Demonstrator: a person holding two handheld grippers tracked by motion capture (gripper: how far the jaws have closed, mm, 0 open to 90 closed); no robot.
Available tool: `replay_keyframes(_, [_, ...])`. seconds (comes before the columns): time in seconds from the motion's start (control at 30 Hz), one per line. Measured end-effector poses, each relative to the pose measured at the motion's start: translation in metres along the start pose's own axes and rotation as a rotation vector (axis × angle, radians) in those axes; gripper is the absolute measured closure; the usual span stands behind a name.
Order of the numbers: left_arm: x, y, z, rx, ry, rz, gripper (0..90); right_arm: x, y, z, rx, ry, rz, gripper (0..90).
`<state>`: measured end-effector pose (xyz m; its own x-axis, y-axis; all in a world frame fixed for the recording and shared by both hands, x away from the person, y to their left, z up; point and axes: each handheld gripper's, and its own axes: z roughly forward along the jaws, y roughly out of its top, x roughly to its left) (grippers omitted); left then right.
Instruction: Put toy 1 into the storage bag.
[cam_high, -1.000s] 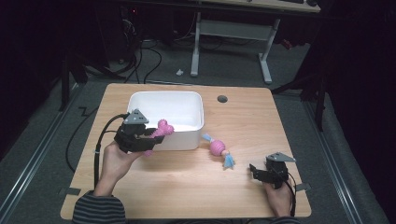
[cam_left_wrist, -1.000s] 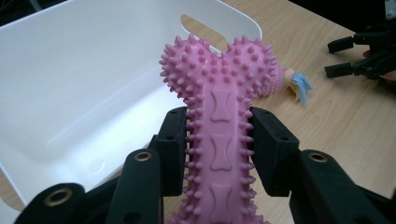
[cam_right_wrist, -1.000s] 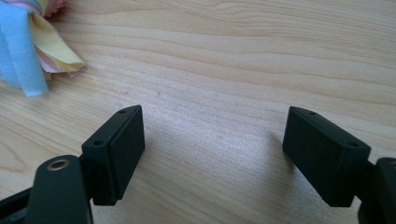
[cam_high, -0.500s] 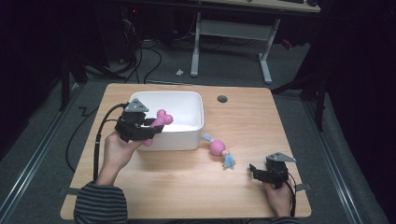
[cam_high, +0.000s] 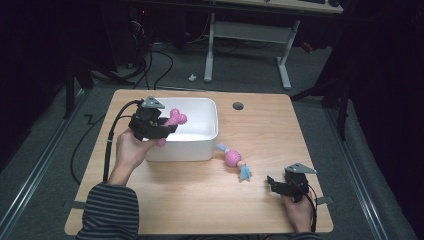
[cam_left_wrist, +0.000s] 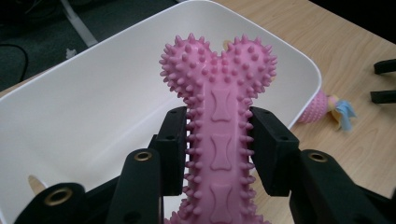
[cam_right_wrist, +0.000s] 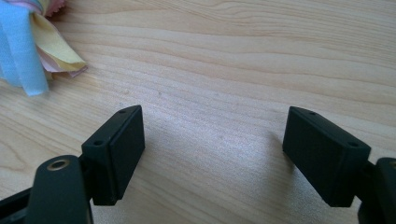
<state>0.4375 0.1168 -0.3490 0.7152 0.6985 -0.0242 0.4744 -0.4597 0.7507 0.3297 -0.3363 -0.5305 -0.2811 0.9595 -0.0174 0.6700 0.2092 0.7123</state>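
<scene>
From the high view we see the left gripper (cam_high: 167, 126) clamped on a pink bone (cam_high: 174, 120), holding it over the near-left rim of the white bin (cam_high: 212, 135). The bone's knobbed end hangs above the bin's inside. A ball toy (cam_high: 233, 159) with cloth tails lies on the table (cam_high: 280, 130) just right of the bin. The right gripper (cam_high: 274, 184) rests near the table's front right, well apart from the bone.

In the left gripper view, both pads press the bone (cam_left_wrist: 219, 140) on its narrow shaft, below the two-lobed head. The bin (cam_left_wrist: 93, 102) spreads beneath and beyond it. We judge the bone to be light, rubbery and springy; its spikes give the pads purchase, so slipping seems unlikely. The shaft is the sensible place to hold, as the flared ends stop it sliding through. Being soft, it may bounce a little when let go.

In the right gripper view, the jaws stand wide apart over bare wood with nothing between them. The toy's cloth tails (cam_right_wrist: 28, 46) lie at upper left.
</scene>
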Motion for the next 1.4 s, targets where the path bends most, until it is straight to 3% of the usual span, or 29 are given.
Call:
replay_keyframes(0.67, [0.022,0.007,0.037,0.051,0.065,-0.044,58.9,0.000,0.000,0.000,0.000,0.003,-0.002,20.9])
replay_keyframes(1.4, [0.024,-0.001,0.053,0.123,0.066,-0.048,58.3,0.000,0.000,0.000,0.001,0.004,-0.001,20.9])
